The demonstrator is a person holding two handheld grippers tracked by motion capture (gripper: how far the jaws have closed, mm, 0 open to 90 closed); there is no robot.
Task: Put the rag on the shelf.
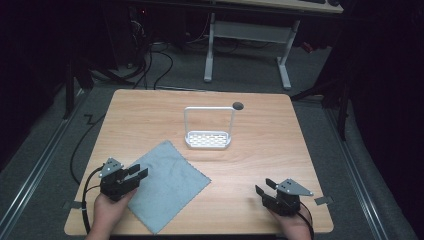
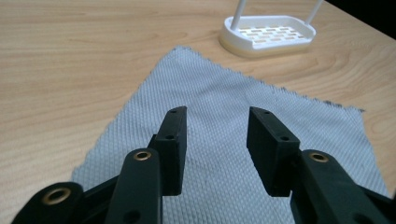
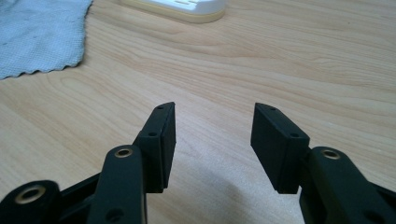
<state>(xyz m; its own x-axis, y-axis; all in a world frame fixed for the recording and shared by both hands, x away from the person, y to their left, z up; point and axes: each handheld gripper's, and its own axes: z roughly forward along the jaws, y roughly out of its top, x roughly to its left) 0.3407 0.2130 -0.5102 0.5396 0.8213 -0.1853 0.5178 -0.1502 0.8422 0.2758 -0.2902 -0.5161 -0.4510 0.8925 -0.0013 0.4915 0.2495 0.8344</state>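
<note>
On the bench [image 1: 150, 107] we see the grey cloth [image 1: 167, 185] lying lower left of frame, directly under our left claw [image 1: 138, 174], jaws apart and empty, while our right claw [image 1: 263, 188], also apart, sits well off at lower right.

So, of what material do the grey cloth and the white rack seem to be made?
Grey cloth: woven textile, perhaps microfibre, matte; a fine waffle texture and zigzag edges show. White rack: likely moulded plastic, smooth and slightly glossy, with a slotted base.
</note>
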